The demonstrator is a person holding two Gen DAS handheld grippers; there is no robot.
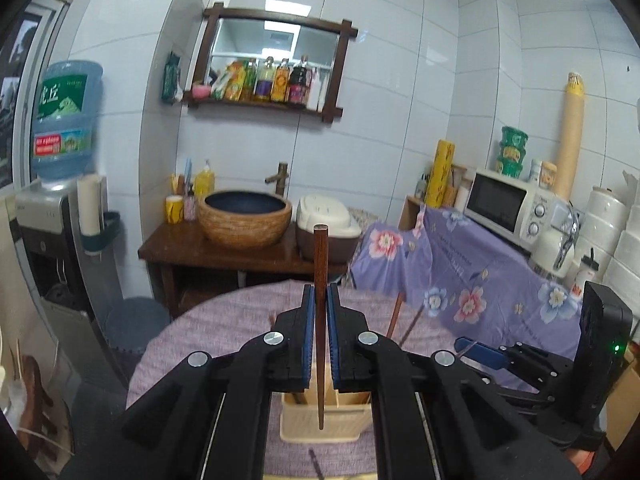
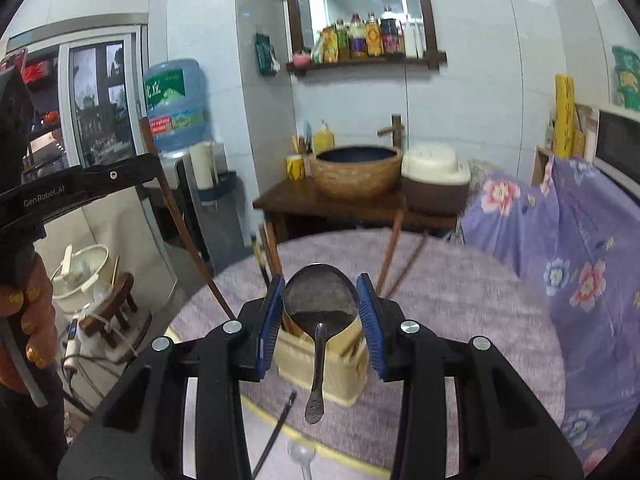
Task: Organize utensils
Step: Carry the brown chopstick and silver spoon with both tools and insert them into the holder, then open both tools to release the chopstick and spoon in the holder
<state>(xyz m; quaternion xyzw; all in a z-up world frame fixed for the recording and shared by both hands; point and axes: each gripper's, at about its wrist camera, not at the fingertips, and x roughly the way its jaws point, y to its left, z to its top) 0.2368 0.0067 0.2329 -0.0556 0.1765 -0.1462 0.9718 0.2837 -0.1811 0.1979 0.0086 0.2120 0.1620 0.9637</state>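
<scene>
My left gripper (image 1: 319, 312) is shut on a dark wooden chopstick (image 1: 320, 320), held upright with its tip down over the cream utensil holder (image 1: 320, 424). My right gripper (image 2: 320, 308) is shut on the bowl of a dark metal spoon (image 2: 320, 300), its handle hanging down in front of the cream utensil holder (image 2: 292, 354). Brown chopsticks (image 2: 390, 258) stand in the holder. In the left wrist view the right gripper (image 1: 480, 354) shows at the right. The left gripper's chopstick (image 2: 180, 216) shows in the right wrist view at the left.
The holder stands on a round table with a purple cloth (image 2: 460, 300). A black chopstick (image 2: 276, 432) and a clear spoon (image 2: 302, 456) lie at the table's near edge. A flowered purple cover (image 2: 580, 240) is on the right, a wooden washstand with basin (image 2: 356, 172) behind.
</scene>
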